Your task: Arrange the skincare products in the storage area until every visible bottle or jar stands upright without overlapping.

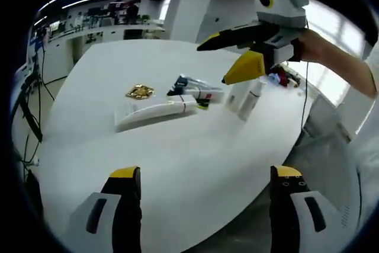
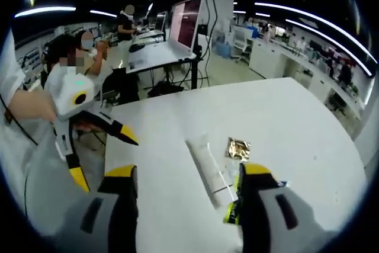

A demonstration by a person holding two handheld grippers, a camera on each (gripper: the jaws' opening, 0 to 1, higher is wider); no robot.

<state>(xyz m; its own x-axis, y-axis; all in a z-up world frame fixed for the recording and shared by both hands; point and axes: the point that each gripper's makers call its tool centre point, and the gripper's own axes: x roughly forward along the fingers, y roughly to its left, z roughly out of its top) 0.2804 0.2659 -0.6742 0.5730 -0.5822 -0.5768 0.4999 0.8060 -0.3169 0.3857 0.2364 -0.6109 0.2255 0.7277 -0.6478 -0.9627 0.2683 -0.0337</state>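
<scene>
We see the skincare products clustered on the far half of a white table (image 1: pixel 195 170) in the left gripper view. A long white tube (image 1: pixel 155 112) lies flat on its side, its cap end toward a smaller white tube (image 1: pixel 204 93) that also lies down, with a dark blue item (image 1: pixel 179 82) just behind it. Two white bottles (image 1: pixel 246 98) stand close together to the right of these, near the table's edge. A small gold foil packet (image 1: pixel 140 92) lies apart, to the left of the group.

In the right gripper view we find the long white tube (image 2: pixel 207 167) again, running away from us, with the gold foil packet (image 2: pixel 238 149) just beside it.

Our left gripper (image 1: pixel 204 197) hangs over the near table edge, its yellow-tipped jaws spread wide with nothing between them. Our right gripper (image 1: pixel 234 57) hovers above the two bottles, jaws parted and empty; in its own view the right gripper (image 2: pixel 185 188) shows the same wide gap.

The table is glossy, rounded and white. Around it we see an open workroom: long ceiling light strips, a white pillar (image 1: pixel 186 4), benches with equipment, a large screen (image 2: pixel 185 22) on a stand, and seated people (image 2: pixel 77 57) beyond.
</scene>
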